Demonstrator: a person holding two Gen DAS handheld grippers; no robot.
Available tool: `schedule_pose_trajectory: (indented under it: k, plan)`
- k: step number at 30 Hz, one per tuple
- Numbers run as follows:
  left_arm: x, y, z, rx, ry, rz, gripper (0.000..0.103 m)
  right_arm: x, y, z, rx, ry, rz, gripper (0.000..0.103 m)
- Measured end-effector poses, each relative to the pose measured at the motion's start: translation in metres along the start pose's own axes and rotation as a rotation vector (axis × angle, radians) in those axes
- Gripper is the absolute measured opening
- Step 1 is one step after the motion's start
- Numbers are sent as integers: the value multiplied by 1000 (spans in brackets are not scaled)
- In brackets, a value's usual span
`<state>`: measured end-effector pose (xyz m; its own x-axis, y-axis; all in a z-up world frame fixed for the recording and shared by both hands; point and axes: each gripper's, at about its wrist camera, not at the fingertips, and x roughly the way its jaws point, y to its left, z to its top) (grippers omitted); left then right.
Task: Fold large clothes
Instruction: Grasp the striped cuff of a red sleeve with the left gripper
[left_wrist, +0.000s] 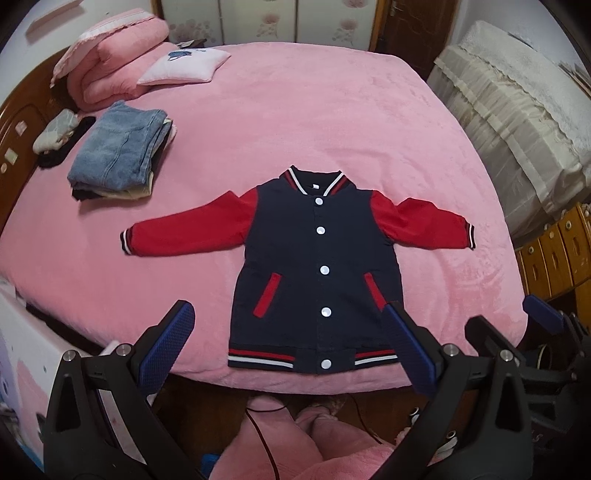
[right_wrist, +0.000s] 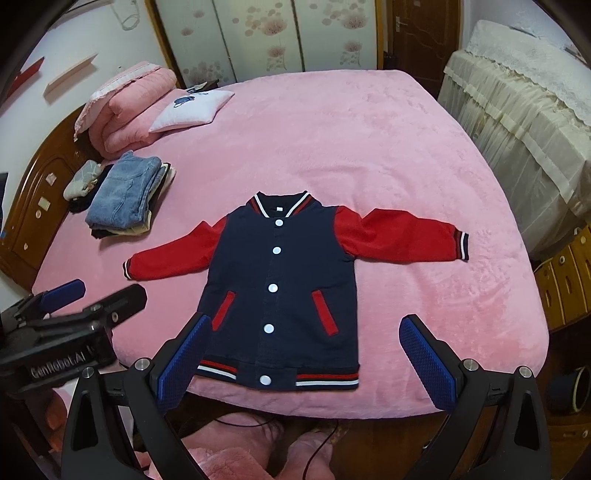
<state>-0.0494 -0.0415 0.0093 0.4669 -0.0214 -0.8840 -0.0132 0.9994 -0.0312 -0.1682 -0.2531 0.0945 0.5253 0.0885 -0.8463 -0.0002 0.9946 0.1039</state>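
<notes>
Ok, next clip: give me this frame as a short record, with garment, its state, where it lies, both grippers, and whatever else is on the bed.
garment: navy and red jacket
state: spread flat, front up, buttoned, both sleeves out to the sides, no fold made yet
location: near edge of the pink bed
left gripper: open, above the hem, holding nothing
right gripper: open, above the hem, holding nothing
contact: neither gripper touches the jacket
other items: folded clothes stack with jeans on top, white cushion, folded pink quilt, all on the far left
</notes>
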Motion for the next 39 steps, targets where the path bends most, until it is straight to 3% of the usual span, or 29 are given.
schedule_pose_trajectory:
  k: [6,11,18,23,28,31,34,39]
  plan:
    - [-9,-3,-26,-52,14,-17,100,-28,-18,-17,-27,-71,21,102]
    - [-9,20,-42,-160,53,-42,99,-42,-9,-28,-108,-107,25,101]
    - [33,84,-70,-403,183,-84,93,-16,44,-41,-243,1,60,99]
    - [83,135,-89,-503,210,-98,89,25,80,-54,-274,125,72,85]
    - [149,189,-79,-531,207,-23,77,82,124,-63,-243,257,72,83]
    - [193,236,-69,-625,190,-24,75,123,148,-59,-190,312,92,83]
    - [233,279,-61,-738,166,-39,69,170,166,-49,-137,342,96,83]
    - [290,337,-49,-841,141,-61,52,247,195,-29,-2,336,92,83]
